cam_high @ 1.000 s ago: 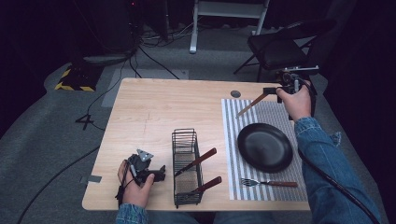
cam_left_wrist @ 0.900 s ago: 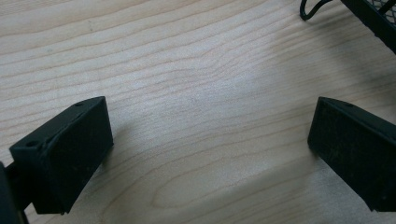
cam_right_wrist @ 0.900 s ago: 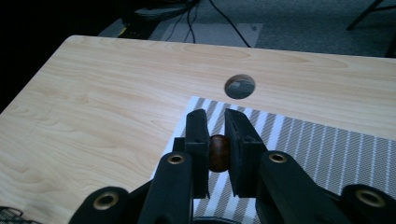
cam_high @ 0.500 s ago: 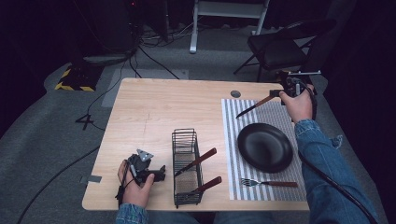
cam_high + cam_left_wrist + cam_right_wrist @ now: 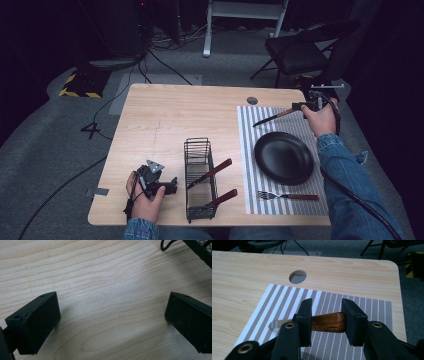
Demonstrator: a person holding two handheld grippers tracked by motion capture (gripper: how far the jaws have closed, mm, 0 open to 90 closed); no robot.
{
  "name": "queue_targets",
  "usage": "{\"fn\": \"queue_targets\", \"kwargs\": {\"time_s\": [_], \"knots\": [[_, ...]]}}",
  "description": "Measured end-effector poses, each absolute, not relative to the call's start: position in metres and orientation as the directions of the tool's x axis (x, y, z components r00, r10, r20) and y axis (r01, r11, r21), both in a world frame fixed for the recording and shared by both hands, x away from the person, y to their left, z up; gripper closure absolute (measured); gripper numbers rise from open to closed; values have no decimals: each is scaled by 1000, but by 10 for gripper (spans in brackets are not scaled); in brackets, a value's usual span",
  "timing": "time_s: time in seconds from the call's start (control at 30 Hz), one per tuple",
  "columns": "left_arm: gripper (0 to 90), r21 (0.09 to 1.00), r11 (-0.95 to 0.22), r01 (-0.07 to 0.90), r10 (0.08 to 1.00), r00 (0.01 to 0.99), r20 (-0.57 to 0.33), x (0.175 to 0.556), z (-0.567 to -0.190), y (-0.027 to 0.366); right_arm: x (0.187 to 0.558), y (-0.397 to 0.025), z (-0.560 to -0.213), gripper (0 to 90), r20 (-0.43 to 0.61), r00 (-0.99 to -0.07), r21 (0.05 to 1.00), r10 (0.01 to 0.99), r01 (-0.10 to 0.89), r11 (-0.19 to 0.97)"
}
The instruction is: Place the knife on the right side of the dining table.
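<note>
A knife (image 5: 272,118) with a brown wooden handle (image 5: 328,322) hangs a little above the striped placemat (image 5: 248,150), its blade pointing left. My right gripper (image 5: 300,106) is shut on the handle's end at the mat's far right corner; in the right gripper view (image 5: 325,315) the handle lies crosswise between the jaws. My left gripper (image 5: 172,184) rests near the table's front left, just left of the black wire rack (image 5: 200,180). In the left gripper view it (image 5: 112,315) stands open over bare wood, nothing between the jaws.
The rack holds two wooden-handled utensils leaning out to the right. A black plate (image 5: 283,157) and a fork (image 5: 287,196) lie on the placemat. A cable hole (image 5: 252,100) marks the table's far side. A chair (image 5: 300,50) stands beyond the table.
My right gripper has carried the knife to the right, toward the placemat's far right edge. The left gripper has stayed where it was.
</note>
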State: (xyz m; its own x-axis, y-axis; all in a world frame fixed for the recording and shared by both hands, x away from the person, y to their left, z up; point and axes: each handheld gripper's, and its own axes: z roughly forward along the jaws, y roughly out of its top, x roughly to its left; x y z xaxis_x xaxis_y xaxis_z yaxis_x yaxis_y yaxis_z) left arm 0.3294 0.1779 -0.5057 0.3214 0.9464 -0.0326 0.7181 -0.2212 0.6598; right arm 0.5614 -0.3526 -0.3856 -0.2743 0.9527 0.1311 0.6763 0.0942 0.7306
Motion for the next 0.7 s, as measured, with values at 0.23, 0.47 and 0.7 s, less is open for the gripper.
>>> {"fn": "queue_targets", "kwargs": {"time_s": [0.23,0.47,0.7], "knots": [[1,660,-222,718,946,321,-32,329,-506,178,560,-359,-396,584,139,-253,724,957,686,77],[1,660,-222,718,946,322,-32,329,-506,178,562,-364,-406,564,161,-222,714,962,698,42],[1,660,-222,718,946,322,-32,329,-506,178,564,-367,-415,538,166,-191,709,967,705,18]]}}
